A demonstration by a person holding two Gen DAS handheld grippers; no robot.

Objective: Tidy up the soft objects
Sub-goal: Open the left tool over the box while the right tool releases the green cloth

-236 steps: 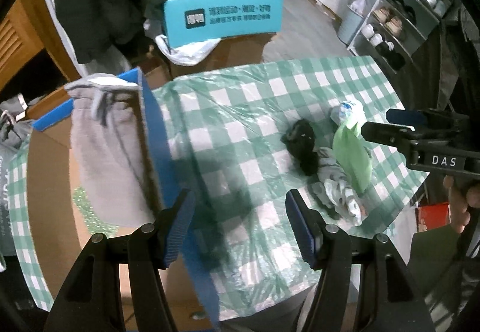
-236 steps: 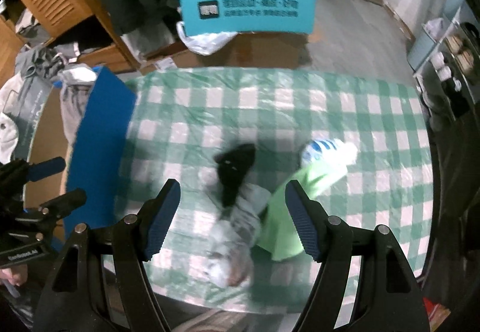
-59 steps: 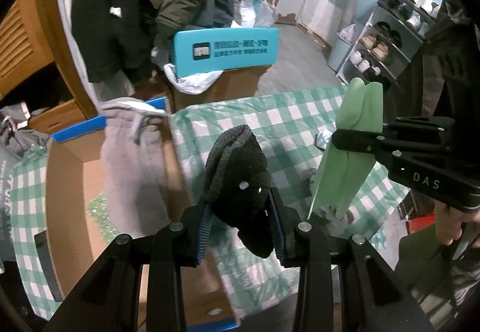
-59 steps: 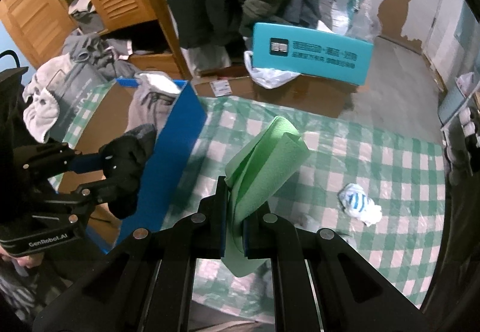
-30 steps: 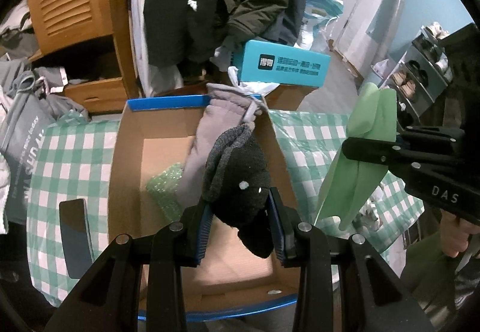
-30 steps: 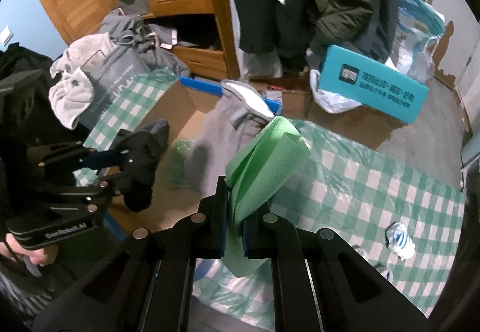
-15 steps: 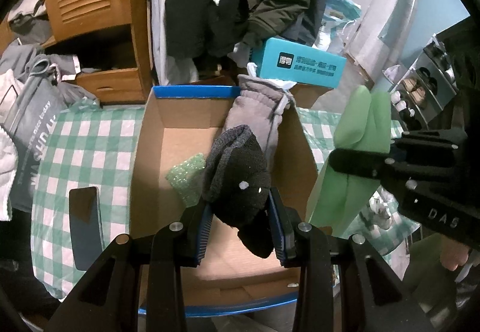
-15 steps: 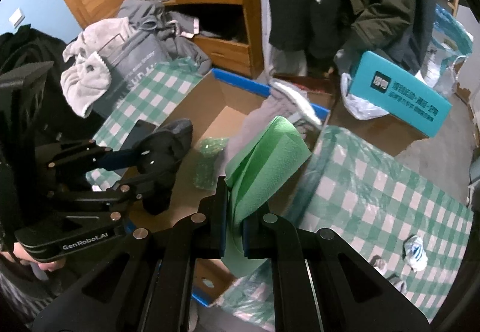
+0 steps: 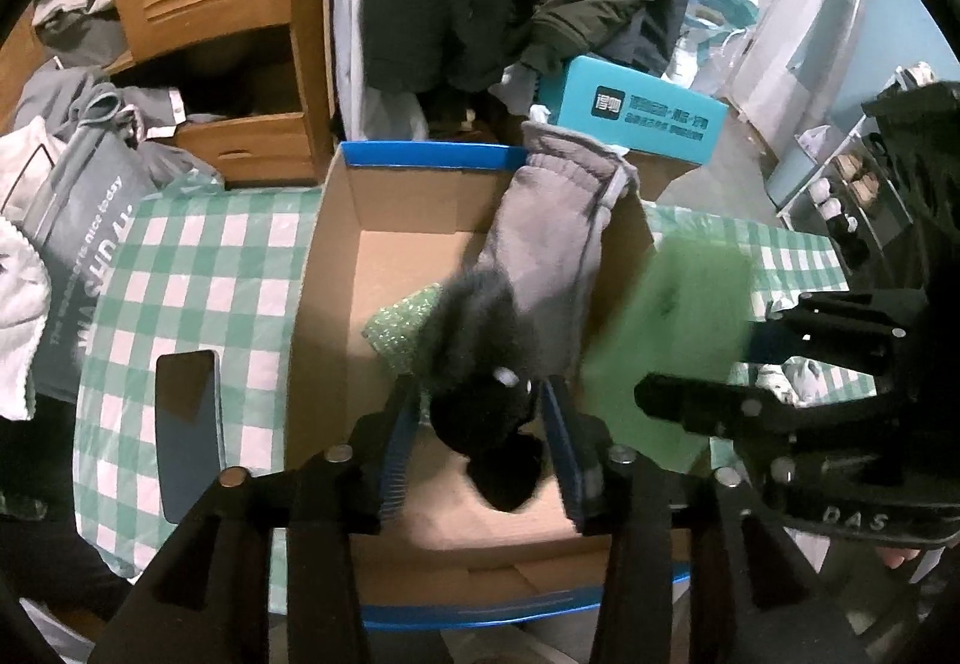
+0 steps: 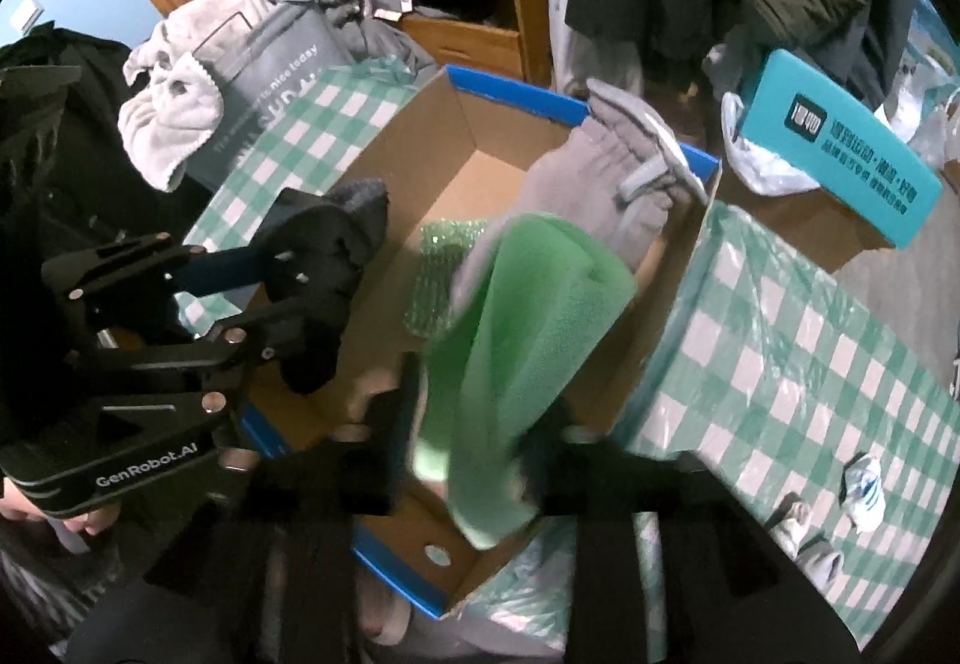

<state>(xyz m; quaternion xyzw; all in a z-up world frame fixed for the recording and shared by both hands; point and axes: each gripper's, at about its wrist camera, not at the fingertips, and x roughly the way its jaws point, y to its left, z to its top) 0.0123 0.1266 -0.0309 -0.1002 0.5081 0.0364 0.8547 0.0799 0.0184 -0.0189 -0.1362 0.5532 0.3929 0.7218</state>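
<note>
Both grippers hang over the open cardboard box [image 9: 336,268]. The left gripper [image 9: 480,436] has just been opening; its blue ribbed pads stand parted, with a dark knit sock [image 9: 486,382] blurred between them and gaps showing at each side. The right gripper [image 10: 474,418] has also just been opening; a soft green fleece cloth [image 10: 516,328] sags between its spread jaws, above the box floor. A grey fleece glove [image 9: 552,238] drapes over the box's far wall, and a green glittery pad [image 9: 396,328] lies inside.

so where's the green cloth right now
In the right wrist view the green cloth hangs between the right gripper's just-opened jaws, above the cardboard box, beside the grey glove draped over its far wall.
</note>
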